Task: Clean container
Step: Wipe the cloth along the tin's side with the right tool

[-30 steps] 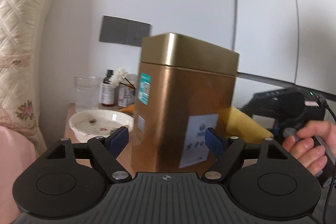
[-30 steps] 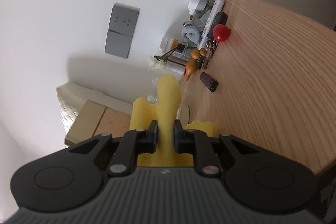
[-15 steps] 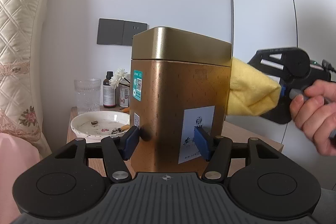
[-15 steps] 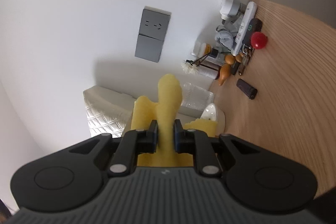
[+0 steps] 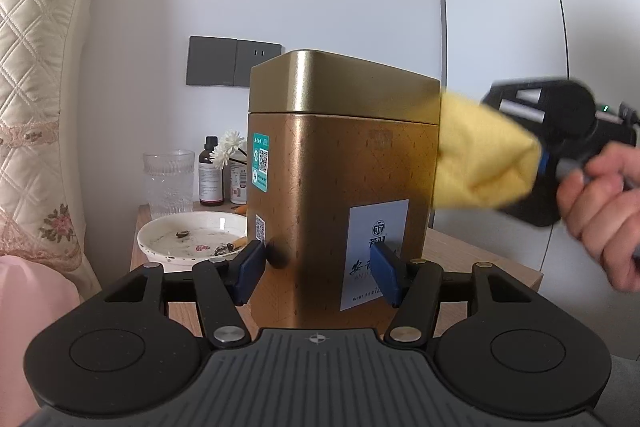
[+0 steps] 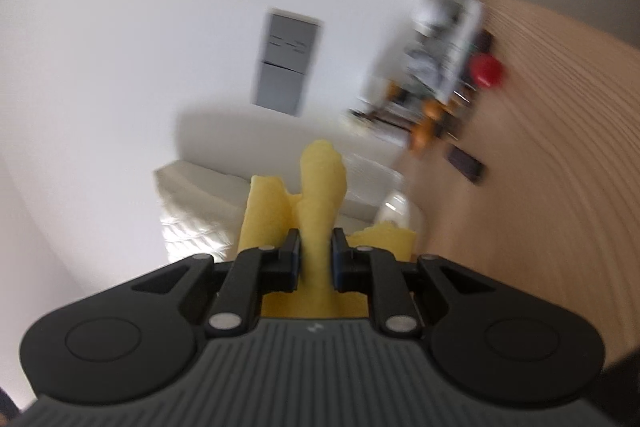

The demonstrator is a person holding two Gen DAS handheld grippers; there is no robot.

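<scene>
The gold tin [image 5: 340,187] stood upright on the wooden tabletop [image 5: 480,259] with its lid on. The left hand-held gripper [image 5: 318,269] squeezed the tin low down, one blue pad on each side. The right hand-held gripper [image 6: 316,259] was pinched tight on a yellow cloth [image 5: 484,159], and the cloth touched the tin's right side near the top. A dirty white dish [image 5: 160,247] sat just behind.

Left wrist view level, close on tin [image 5: 340,187], right wrist view rolled, both showing wall switch [image 6: 286,69]
</scene>
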